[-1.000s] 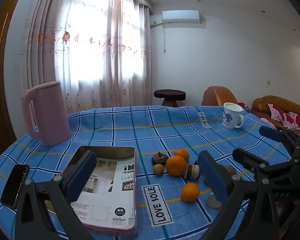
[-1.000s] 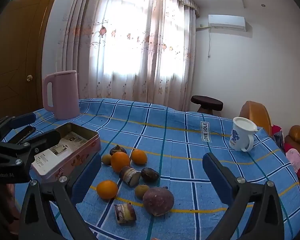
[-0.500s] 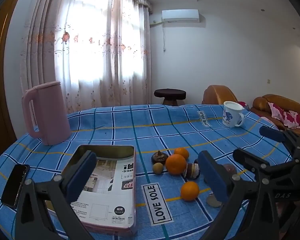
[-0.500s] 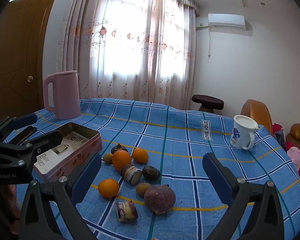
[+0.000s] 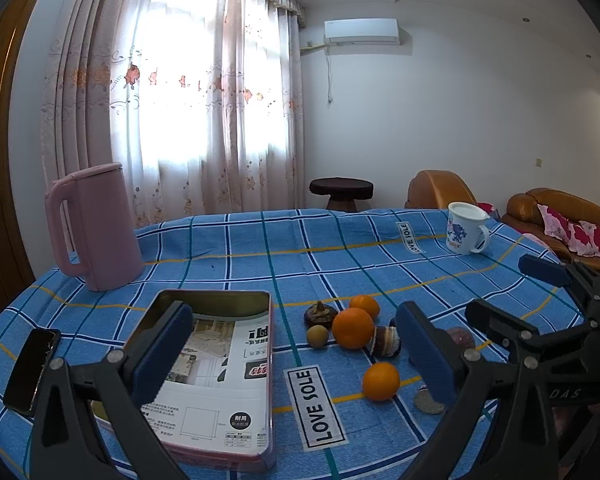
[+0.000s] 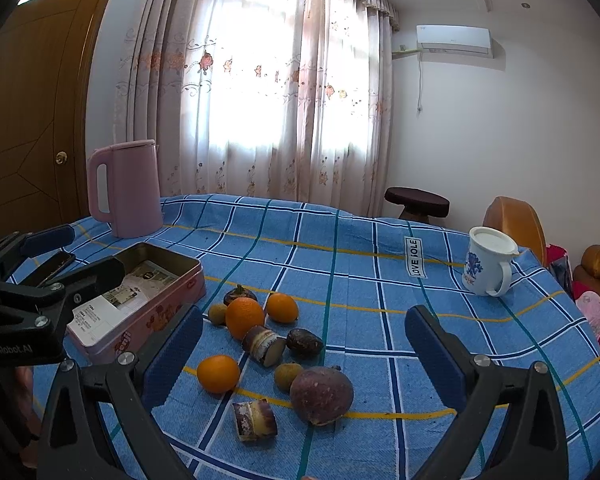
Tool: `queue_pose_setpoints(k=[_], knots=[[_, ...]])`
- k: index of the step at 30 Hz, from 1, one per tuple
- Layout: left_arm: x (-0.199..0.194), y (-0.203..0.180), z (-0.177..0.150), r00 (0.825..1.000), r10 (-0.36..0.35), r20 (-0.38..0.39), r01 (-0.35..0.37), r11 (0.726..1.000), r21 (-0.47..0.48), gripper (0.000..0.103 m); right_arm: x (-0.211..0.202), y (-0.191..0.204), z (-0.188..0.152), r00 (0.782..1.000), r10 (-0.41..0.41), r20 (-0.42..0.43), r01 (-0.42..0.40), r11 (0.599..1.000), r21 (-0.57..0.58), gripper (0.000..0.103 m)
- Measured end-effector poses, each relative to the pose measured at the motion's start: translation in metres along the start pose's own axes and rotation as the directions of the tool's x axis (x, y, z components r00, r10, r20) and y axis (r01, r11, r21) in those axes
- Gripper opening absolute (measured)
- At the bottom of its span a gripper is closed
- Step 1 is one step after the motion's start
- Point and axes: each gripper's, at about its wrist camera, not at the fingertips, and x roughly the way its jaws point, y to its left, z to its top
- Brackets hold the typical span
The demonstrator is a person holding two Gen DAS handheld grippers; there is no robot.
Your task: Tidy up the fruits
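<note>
A cluster of fruit lies on the blue checked tablecloth: three oranges, the largest (image 6: 244, 317) in the middle and one nearer (image 6: 218, 373), a big purple-brown fruit (image 6: 321, 395), a mangosteen (image 6: 240, 295), small brown fruits and cut sugarcane pieces (image 6: 255, 419). The largest orange also shows in the left wrist view (image 5: 353, 328). An open pink tin (image 6: 140, 300) (image 5: 216, 364) lined with paper sits left of the fruit. My left gripper (image 5: 296, 360) is open and empty, above the tin's right edge. My right gripper (image 6: 304, 364) is open and empty, above the fruit.
A pink kettle (image 5: 94, 226) stands at the back left. A white mug (image 6: 488, 267) stands at the back right. A black phone (image 5: 32, 370) lies at the left table edge. A stool and brown sofas stand beyond the table.
Both views have shifted slightly; the fruit sits a little higher in the right wrist view. Nothing was taken hold of.
</note>
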Motion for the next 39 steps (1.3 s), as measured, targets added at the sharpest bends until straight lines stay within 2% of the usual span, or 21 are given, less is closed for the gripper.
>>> queue_pose_setpoints(k=[39], knots=[[0.0000, 0.0016, -0.0011, 1.000, 0.001, 0.001, -0.001, 1.000, -0.002, 0.103, 0.0026, 0.0007, -0.0033, 1.000, 0.009, -0.021, -0.009, 1.000, 0.001, 0.102]])
